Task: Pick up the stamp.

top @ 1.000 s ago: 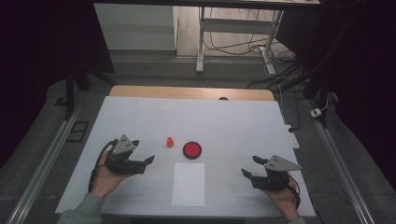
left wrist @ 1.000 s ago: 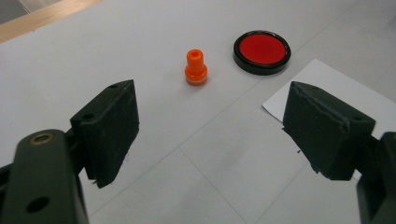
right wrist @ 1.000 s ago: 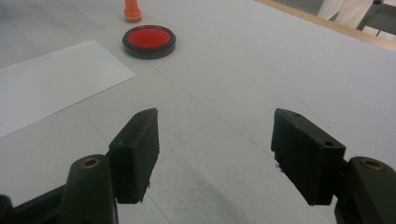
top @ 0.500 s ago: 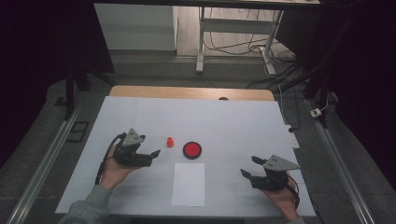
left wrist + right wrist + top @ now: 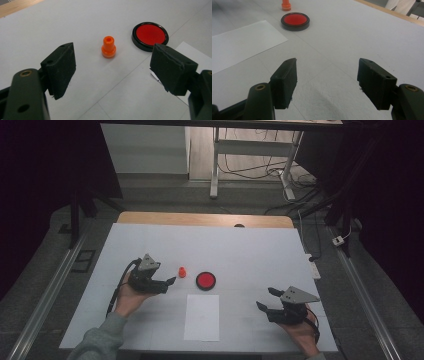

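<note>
step: reach for small orange plastic stamp (image 5: 108, 47) | left gripper (image 5: 112, 67) jaws spread, stamp ahead between them, untouched | right gripper (image 5: 327, 82) released, idle | next: advance, close on stamp

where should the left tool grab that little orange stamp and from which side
Grip the orange stamp around its wider lower body, coming in low along the table from the person's side, as the left tool already faces it with jaws open. It stands upright with a narrow neck on top, so the broader base probably gives the pads more hold. The red ink pad sits apart, leaving room.
</note>
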Motion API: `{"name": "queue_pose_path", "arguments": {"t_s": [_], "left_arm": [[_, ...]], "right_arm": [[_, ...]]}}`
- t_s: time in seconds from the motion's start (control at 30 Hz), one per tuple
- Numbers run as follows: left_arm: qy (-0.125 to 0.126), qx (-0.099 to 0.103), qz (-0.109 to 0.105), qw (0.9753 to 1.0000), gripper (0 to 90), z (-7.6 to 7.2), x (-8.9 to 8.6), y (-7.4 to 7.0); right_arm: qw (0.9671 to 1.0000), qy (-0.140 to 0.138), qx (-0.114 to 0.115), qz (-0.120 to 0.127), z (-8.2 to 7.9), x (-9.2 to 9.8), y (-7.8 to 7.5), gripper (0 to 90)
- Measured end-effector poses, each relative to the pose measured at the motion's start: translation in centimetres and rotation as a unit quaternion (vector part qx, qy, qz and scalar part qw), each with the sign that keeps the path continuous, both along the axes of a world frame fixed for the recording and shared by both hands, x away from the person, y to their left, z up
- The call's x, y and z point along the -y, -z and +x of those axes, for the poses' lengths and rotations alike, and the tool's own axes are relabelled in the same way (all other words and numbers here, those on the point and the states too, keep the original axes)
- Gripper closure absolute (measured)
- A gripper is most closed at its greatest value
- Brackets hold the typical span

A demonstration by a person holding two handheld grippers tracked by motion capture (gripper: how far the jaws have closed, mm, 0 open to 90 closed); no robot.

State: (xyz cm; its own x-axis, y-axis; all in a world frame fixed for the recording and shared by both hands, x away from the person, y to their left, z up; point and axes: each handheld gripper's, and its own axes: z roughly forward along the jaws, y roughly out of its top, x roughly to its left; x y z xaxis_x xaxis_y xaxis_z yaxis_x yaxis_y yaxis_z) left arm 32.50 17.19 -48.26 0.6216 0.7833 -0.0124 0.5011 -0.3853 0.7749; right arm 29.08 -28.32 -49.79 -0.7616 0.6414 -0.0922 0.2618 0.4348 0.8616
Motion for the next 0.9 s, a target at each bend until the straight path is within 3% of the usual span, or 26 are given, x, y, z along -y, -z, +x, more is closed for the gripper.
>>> {"name": "queue_pose_path", "arguments": {"t_s": [0.4, 0.9], "left_arm": [[0.003, -0.011, 0.001, 0.9999, 23.0, 2.3, 1.2, 0.9], [0.005, -0.009, 0.000, 0.9999, 26.9, 3.8, 2.2, 2.1]], "right_arm": [[1.0000, 0.004, -0.006, -0.004, 0.1, 0.2, 0.2, 32.0], [0.9999, 0.005, -0.007, -0.006, 0.1, 0.2, 0.3, 31.9]]}}
